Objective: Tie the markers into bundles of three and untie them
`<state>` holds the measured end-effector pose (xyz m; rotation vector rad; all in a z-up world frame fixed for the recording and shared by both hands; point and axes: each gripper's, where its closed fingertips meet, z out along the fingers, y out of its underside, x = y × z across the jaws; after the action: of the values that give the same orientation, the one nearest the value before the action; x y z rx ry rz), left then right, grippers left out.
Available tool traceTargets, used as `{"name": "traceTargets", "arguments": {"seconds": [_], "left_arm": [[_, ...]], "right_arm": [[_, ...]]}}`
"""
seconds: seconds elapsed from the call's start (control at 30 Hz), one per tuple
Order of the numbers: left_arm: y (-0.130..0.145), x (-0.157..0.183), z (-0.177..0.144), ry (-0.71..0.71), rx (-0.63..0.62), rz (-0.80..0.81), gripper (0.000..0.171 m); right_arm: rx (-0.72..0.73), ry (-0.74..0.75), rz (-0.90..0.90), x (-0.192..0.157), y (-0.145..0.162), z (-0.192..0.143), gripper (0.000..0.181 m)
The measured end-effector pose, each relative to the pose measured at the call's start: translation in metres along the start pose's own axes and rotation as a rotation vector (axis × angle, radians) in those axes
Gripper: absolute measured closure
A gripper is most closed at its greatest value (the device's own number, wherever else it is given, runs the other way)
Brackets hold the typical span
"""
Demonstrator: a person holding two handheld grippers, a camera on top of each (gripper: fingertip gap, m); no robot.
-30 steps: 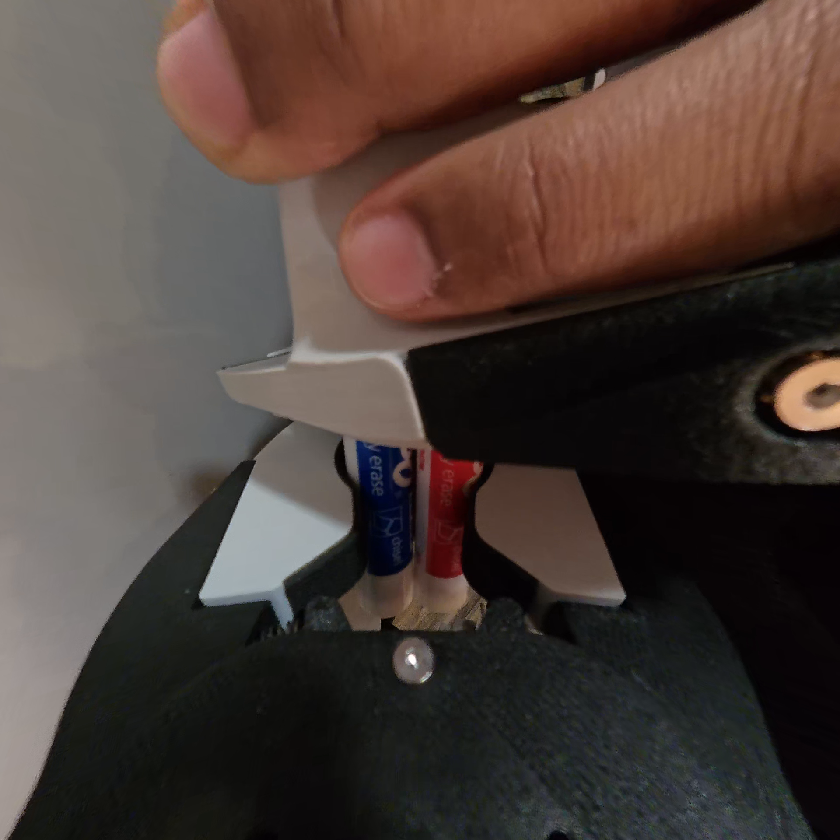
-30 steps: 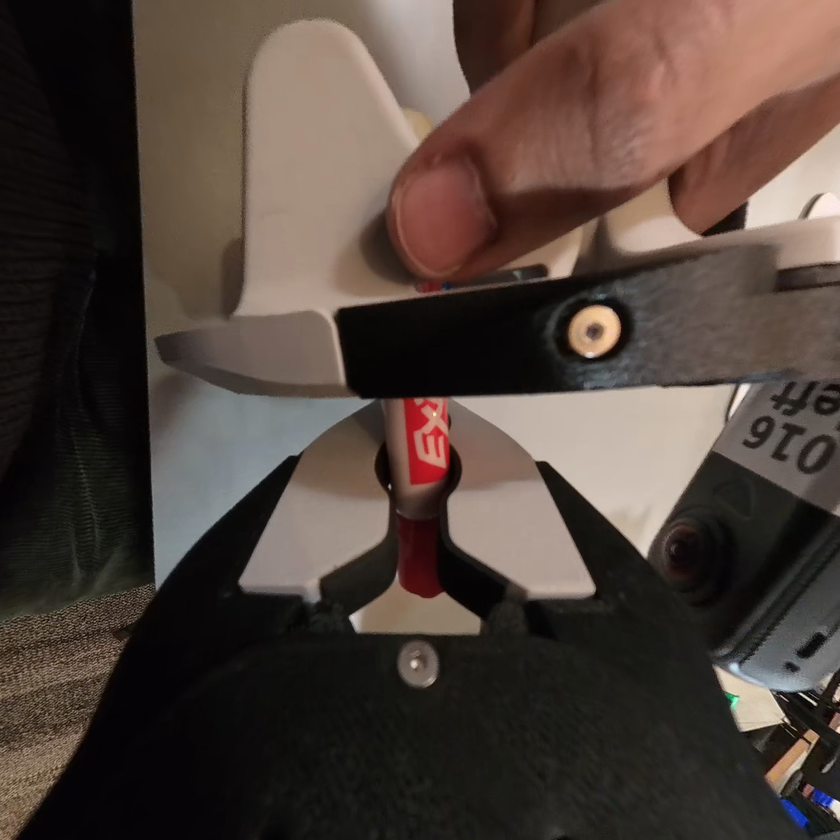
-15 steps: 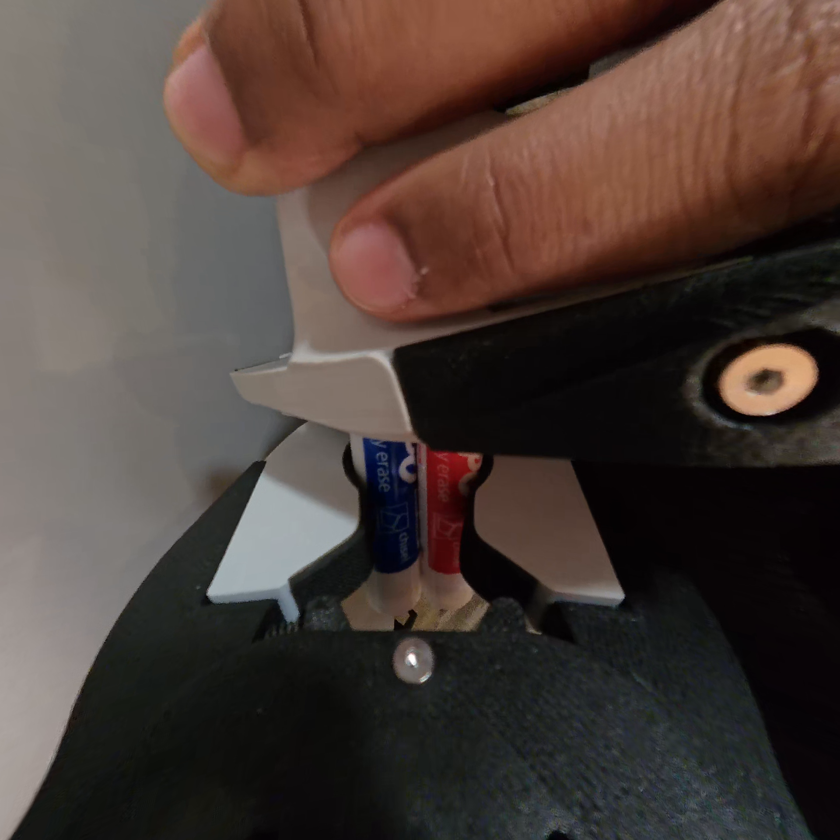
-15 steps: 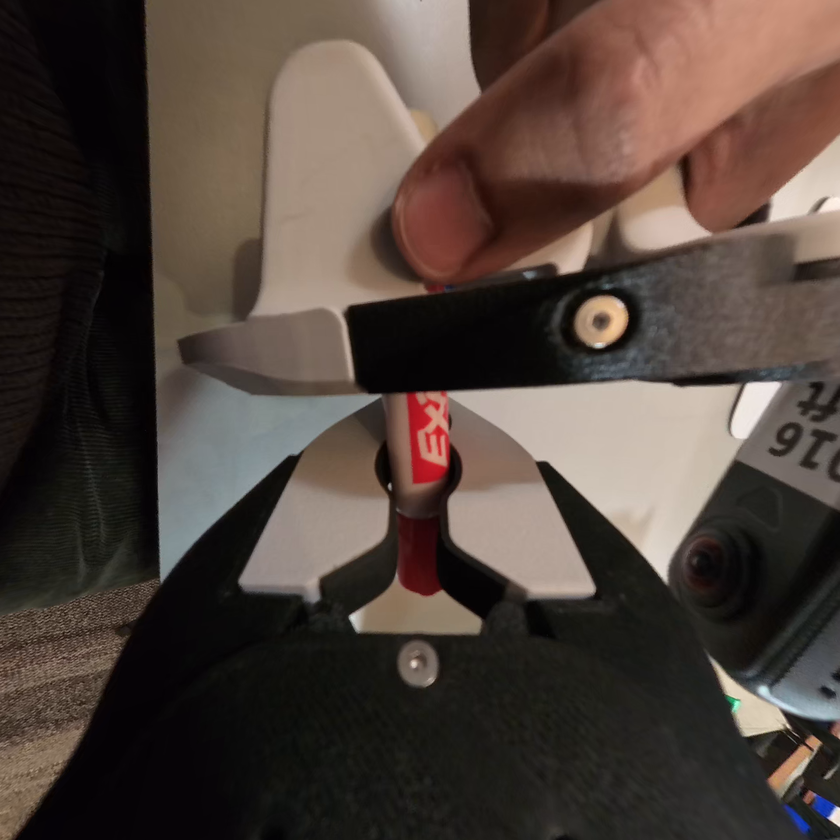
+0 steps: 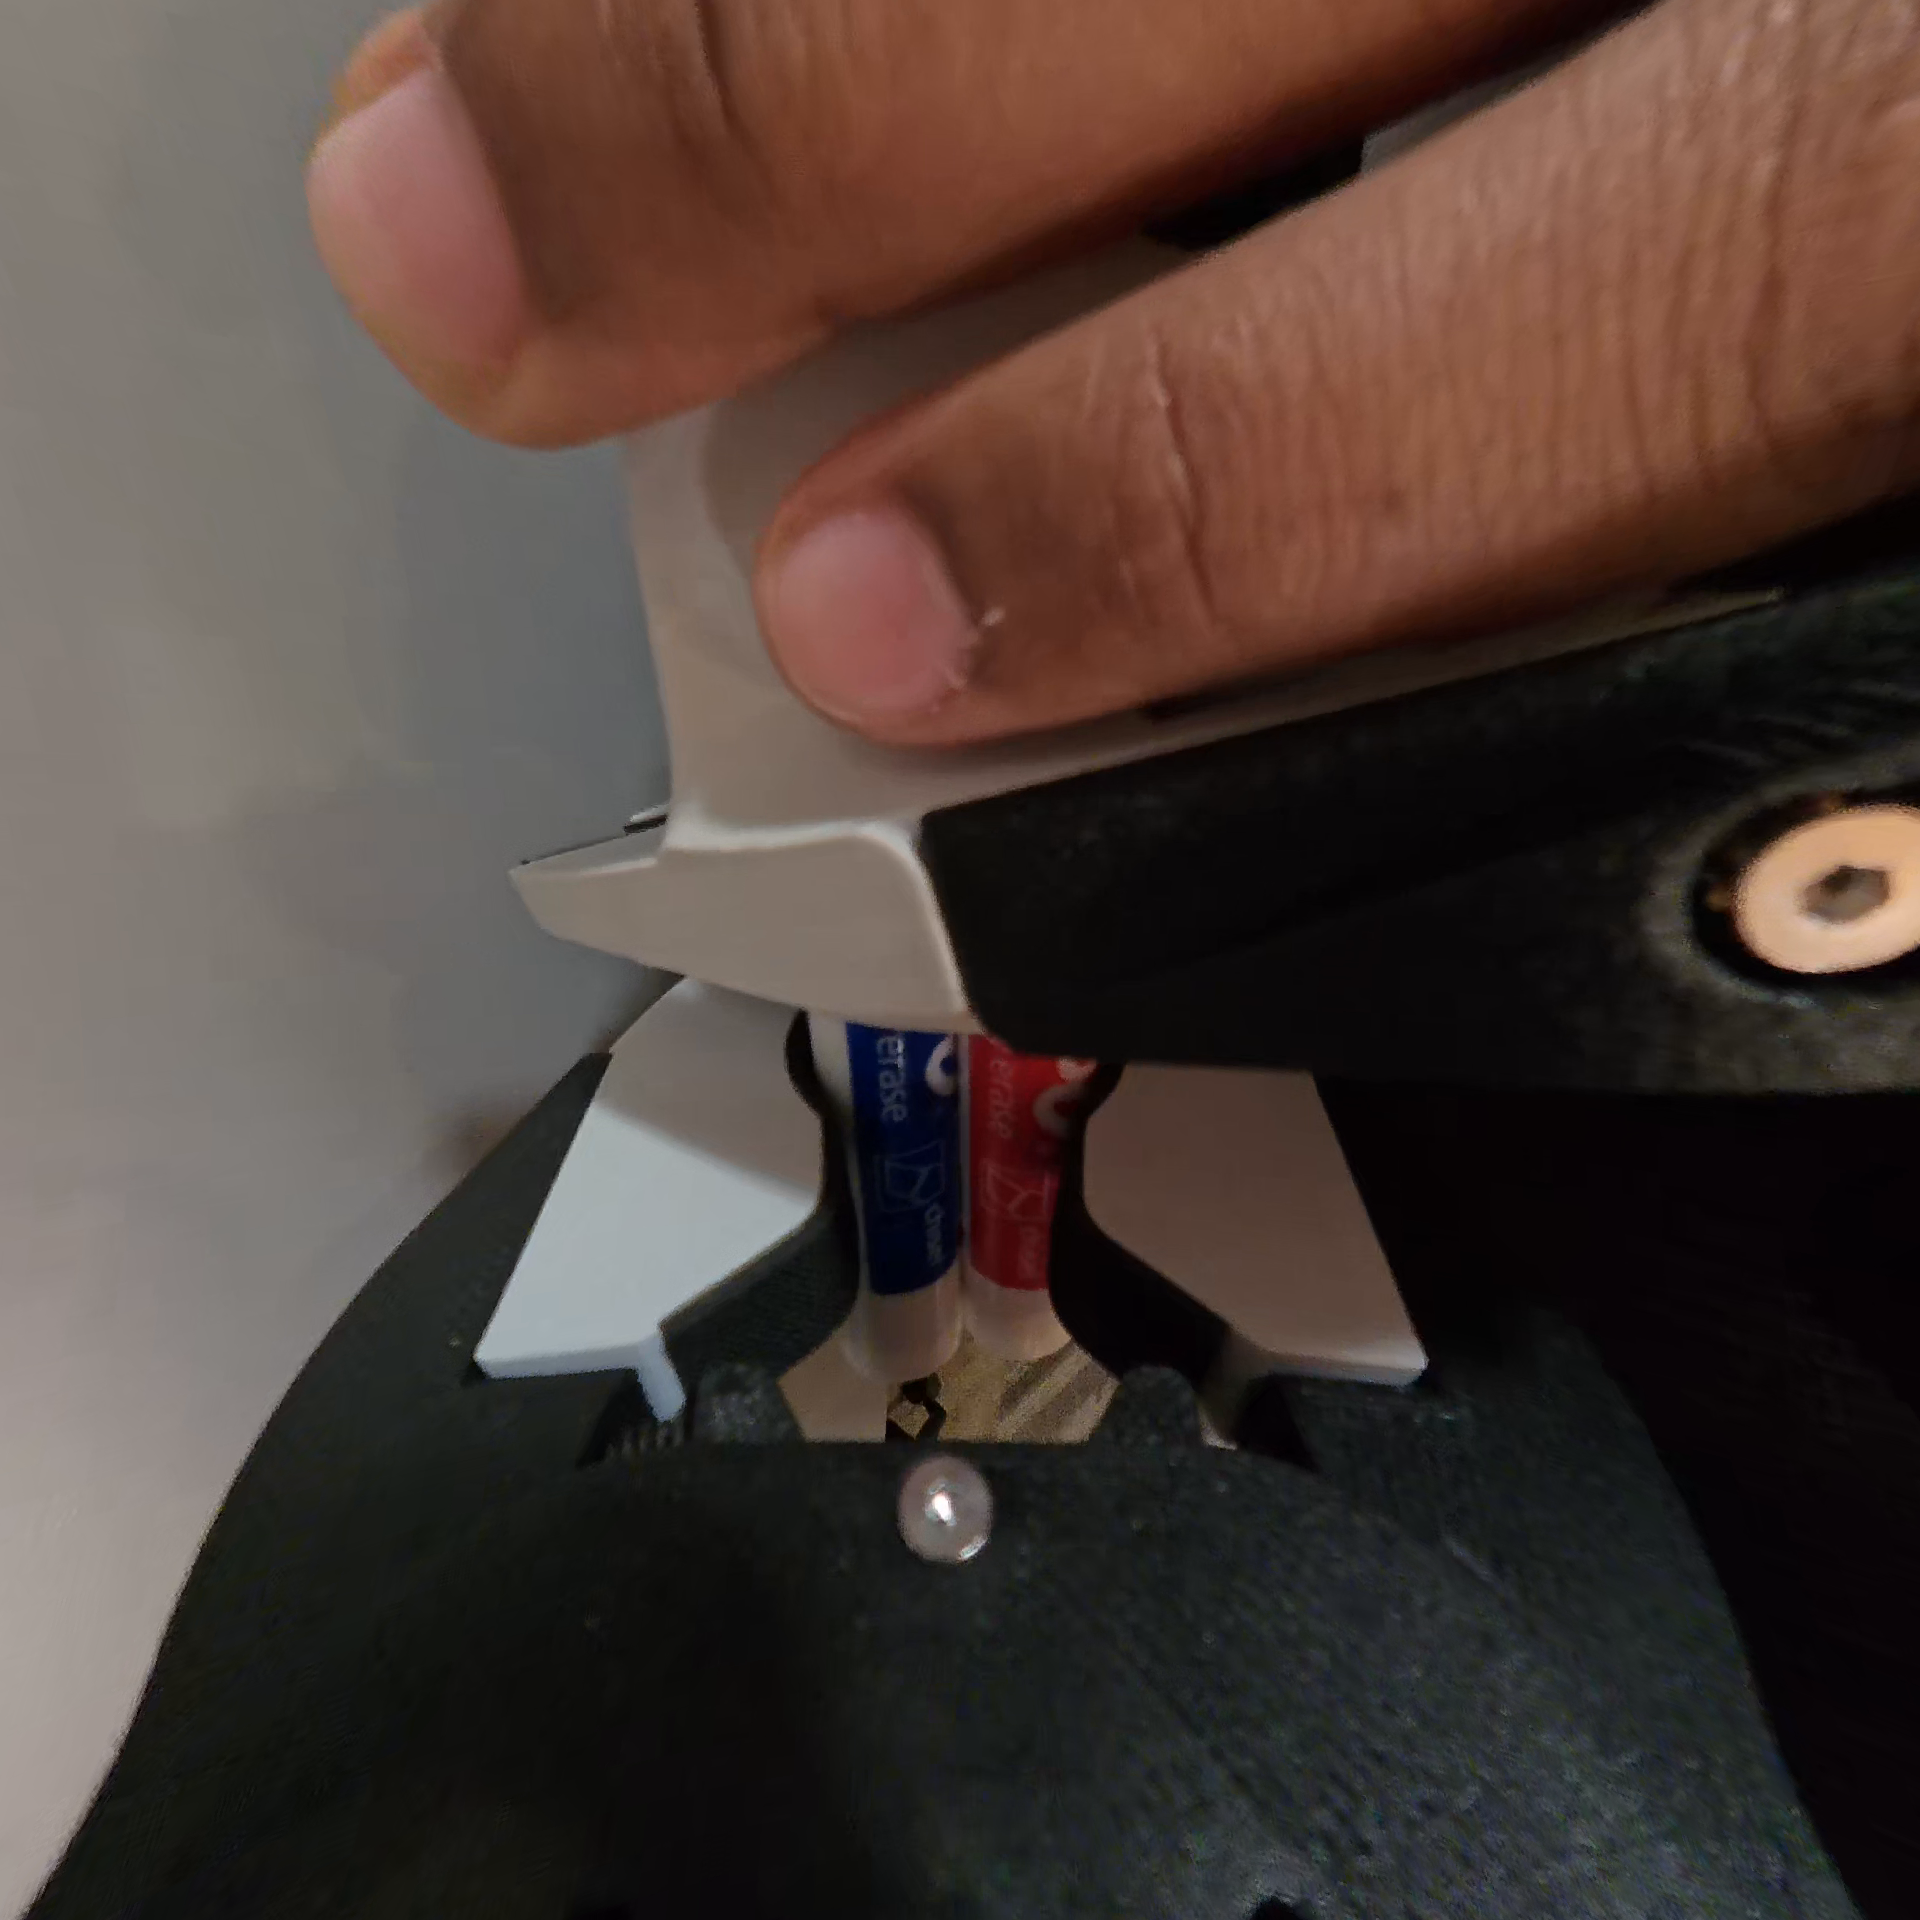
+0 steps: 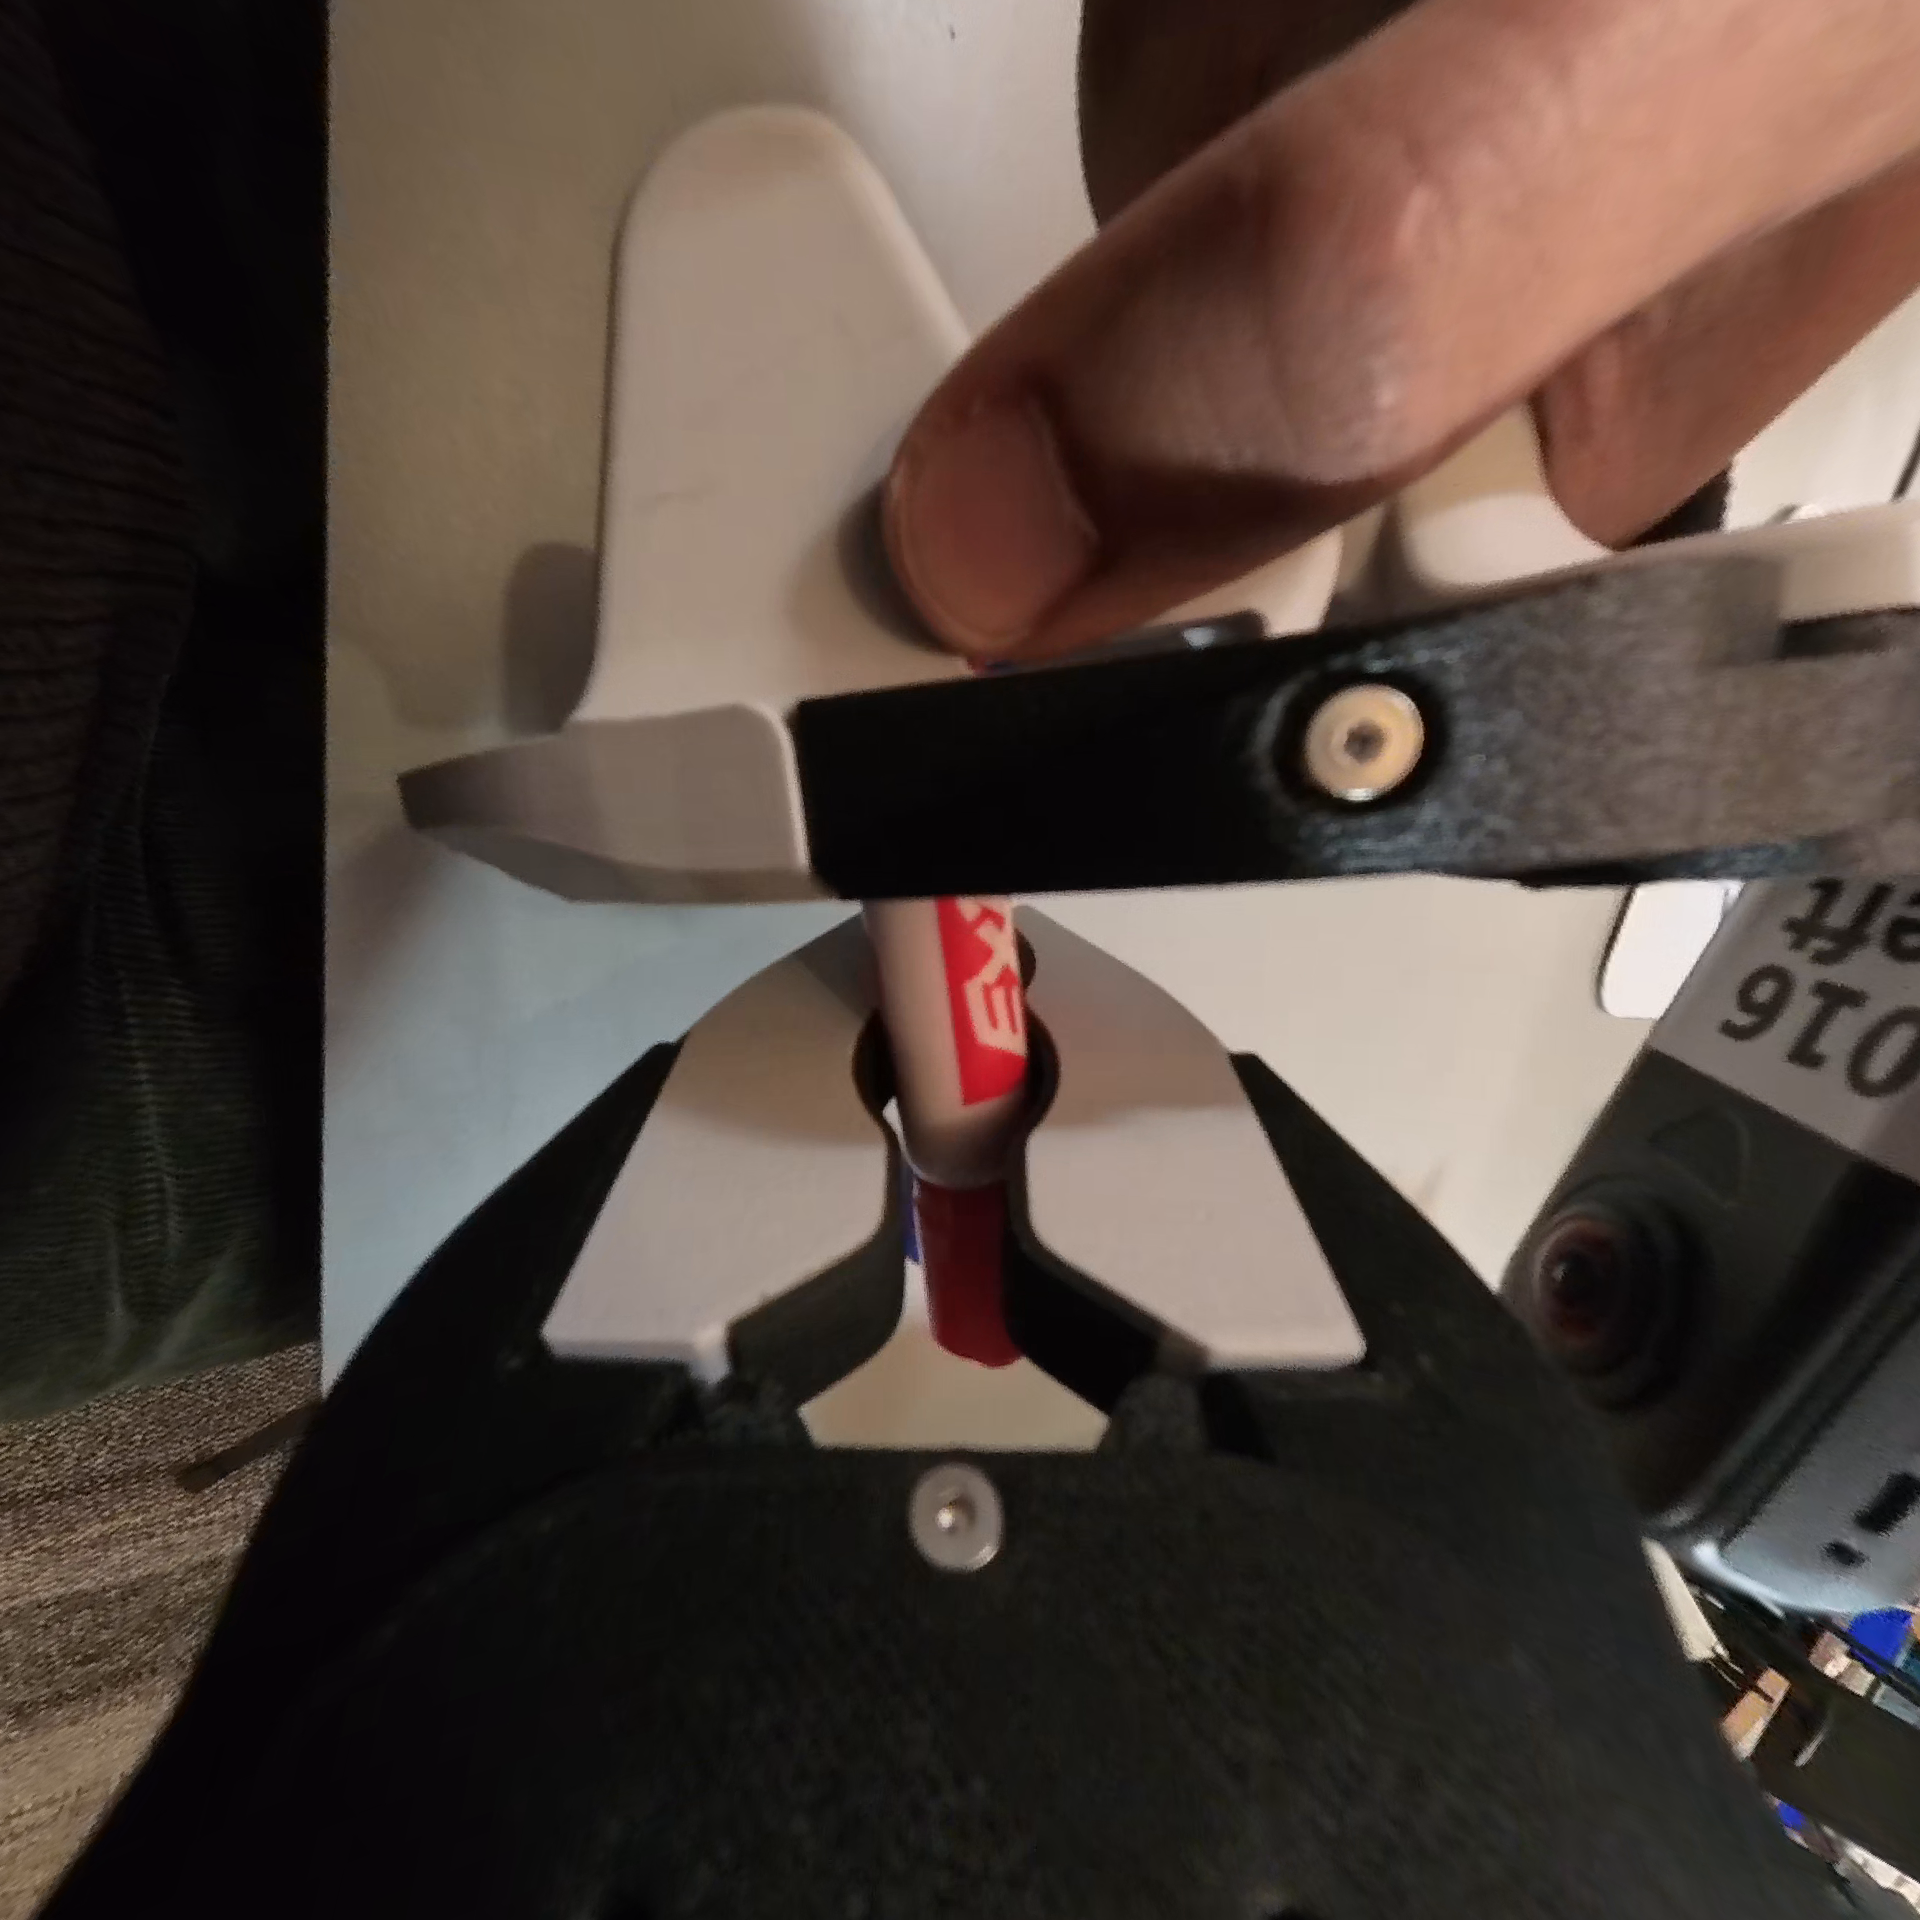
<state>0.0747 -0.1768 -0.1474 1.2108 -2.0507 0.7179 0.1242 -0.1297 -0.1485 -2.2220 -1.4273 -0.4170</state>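
Pale, plain table surface (image 6: 468,416) fills the background of both close wrist views, with dark fabric (image 6: 145,727) along its left edge in the right wrist view.

Seen from the left wrist view, the left gripper (image 5: 951,1174) has its two white fingers (image 5: 644,1247) drawn in narrowly around two markers standing side by side: a blue marker (image 5: 899,1174) on the left touching a red marker (image 5: 1013,1174) on the right. Both are pinched in the rounded notch between the fingers. Just above, the other gripper crosses the view sideways, hiding the upper part of the markers. A person's hand (image 5: 1143,364) presses on it, two bare fingertips (image 5: 873,613) resting on its white finger.

Seen from the right wrist view, the right gripper (image 6: 956,1081) is likewise closed narrowly on a red marker (image 6: 971,1018) with a red cap (image 6: 966,1278) pointing toward the camera; a sliver of blue shows at the cap's left side. The left gripper lies across the top of the marker, with a hand (image 6: 1351,312) pressing a fingertip (image 6: 987,530) onto it. A grey camera body (image 6: 1714,1247) with a round lens sits at the right edge. Whether a third marker or any tie is there cannot be told.
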Motion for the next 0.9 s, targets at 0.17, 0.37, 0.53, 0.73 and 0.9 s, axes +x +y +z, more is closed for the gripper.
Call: {"name": "traceTargets", "arguments": {"seconds": [0.17, 0.37, 0.53, 0.73, 0.9], "left_arm": [[-0.001, 0.003, -0.001, 0.026, 0.014, -0.023, 0.129], [-0.001, 0.014, -0.002, 0.129, 0.053, -0.063, 0.129], [-0.001, 0.020, -0.003, 0.195, 0.064, -0.100, 0.129], [-0.004, 0.021, -0.003, 0.218, 0.093, -0.109, 0.129], [-0.004, 0.021, -0.004, 0.216, 0.094, -0.106, 0.129]], "right_arm": [[0.004, 0.015, -0.005, 0.003, 0.000, 0.000, 0.164], [0.054, 0.017, -0.040, 0.002, -0.006, -0.003, 0.166], [0.072, 0.043, -0.074, 0.004, -0.008, -0.004, 0.166], [0.064, 0.079, -0.094, 0.009, -0.007, -0.004, 0.166], [0.064, 0.089, -0.094, 0.011, -0.006, -0.004, 0.166]]}}
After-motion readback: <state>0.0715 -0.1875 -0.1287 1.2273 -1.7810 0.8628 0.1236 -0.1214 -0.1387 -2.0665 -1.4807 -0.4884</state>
